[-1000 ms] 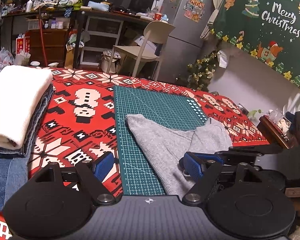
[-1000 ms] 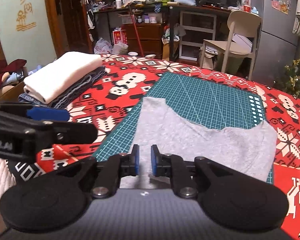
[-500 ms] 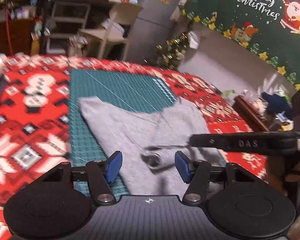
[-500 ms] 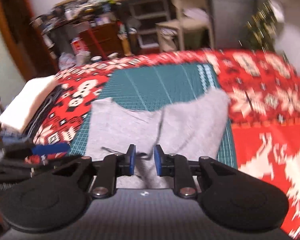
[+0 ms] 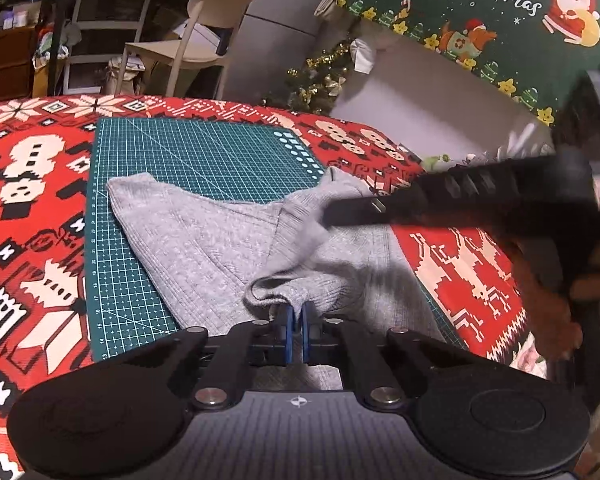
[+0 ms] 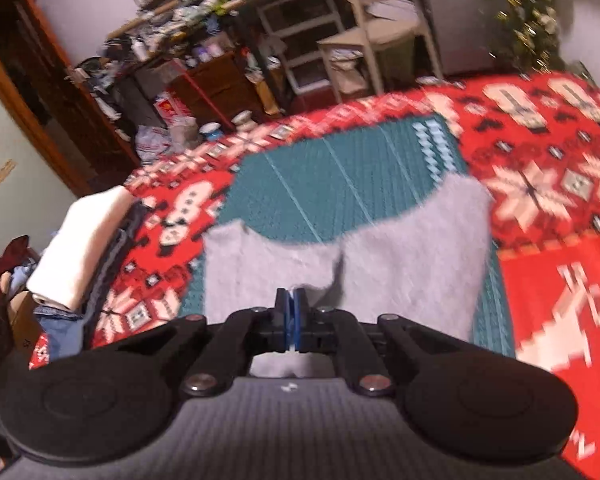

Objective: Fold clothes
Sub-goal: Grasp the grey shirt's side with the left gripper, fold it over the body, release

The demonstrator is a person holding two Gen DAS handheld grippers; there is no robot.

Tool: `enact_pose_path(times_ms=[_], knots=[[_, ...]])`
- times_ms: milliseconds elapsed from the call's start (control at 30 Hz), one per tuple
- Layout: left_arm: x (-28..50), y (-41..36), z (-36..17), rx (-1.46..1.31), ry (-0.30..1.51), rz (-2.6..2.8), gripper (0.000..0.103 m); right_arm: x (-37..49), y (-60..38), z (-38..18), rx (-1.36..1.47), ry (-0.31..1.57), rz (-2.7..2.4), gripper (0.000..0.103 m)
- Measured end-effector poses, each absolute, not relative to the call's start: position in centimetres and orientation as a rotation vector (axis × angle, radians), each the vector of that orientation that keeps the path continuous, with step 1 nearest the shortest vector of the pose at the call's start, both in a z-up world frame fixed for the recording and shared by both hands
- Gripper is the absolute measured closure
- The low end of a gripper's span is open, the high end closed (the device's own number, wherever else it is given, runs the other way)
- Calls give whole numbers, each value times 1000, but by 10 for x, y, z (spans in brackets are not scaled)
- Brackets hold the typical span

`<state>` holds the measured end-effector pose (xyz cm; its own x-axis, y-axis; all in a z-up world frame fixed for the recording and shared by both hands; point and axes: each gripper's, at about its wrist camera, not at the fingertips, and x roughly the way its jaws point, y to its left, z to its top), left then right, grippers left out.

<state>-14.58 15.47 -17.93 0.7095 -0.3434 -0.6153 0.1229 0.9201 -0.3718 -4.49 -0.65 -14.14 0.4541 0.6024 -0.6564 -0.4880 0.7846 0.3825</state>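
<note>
- Left wrist view: the left gripper (image 5: 298, 322) sits at the lower middle of the frame, its blue pads pressed together on a bunched fold of the grey garment (image 5: 204, 240); its jaws have just been closing, with the fabric between them.
- The grey garment lies spread across the green cutting mat (image 5: 204, 156) in the centre, its right part spilling off the mat onto the red patterned cloth (image 5: 32, 208).
- The right gripper (image 5: 330, 216) reaches in from the right edge as a dark, blurred bar, crossing over the garment's right part and lifting a flap of it; it hides the fabric behind it.
- A hand (image 5: 556, 312) shows at the lower right, blurred.
- A pale chair (image 5: 192, 44) stands at the upper middle, a small decorated tree (image 5: 320, 80) right of it, and a green Christmas banner (image 5: 500, 20) fills the upper right.
- Right wrist view: the whole frame is blurred. The right gripper (image 6: 293, 312) at the lower middle has its pads together on an edge of the grey garment (image 6: 400, 256); its jaws have just been closing.
- The garment covers the near half of the cutting mat (image 6: 340, 176).
- A stack of folded clothes (image 6: 84, 248), white on top, lies at the left edge on the red cloth (image 6: 540, 184).
- Cluttered shelves (image 6: 188, 40) and the chair (image 6: 380, 32) fill the top of the frame.
</note>
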Motion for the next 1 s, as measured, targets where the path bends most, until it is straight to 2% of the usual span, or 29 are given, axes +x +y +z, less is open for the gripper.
enact_pose_path(times_ms=[233, 300, 433, 633, 767, 800, 833, 1000], knots=[[-160, 153, -169, -374, 747, -285, 100, -25, 46, -136, 142, 837, 816, 101], [-158, 155, -173, -397, 765, -282, 100, -20, 61, -142, 130, 853, 849, 95], [-153, 160, -182, -448, 794, -276, 100, -22, 46, -145, 172, 847, 840, 73], [-151, 164, -181, -438, 778, -268, 99, -44, -24, -143, 184, 865, 735, 72], [-155, 158, -179, -358, 767, -248, 85, -75, -59, -147, 86, 879, 690, 72], [-154, 157, -180, -342, 770, -252, 76, -82, -63, -149, 70, 886, 698, 72], [-154, 155, -181, -326, 772, -256, 71, -89, -67, -151, 54, 893, 708, 72], [-152, 140, -186, -205, 798, -262, 71, -114, -60, -162, -76, 874, 738, 72]])
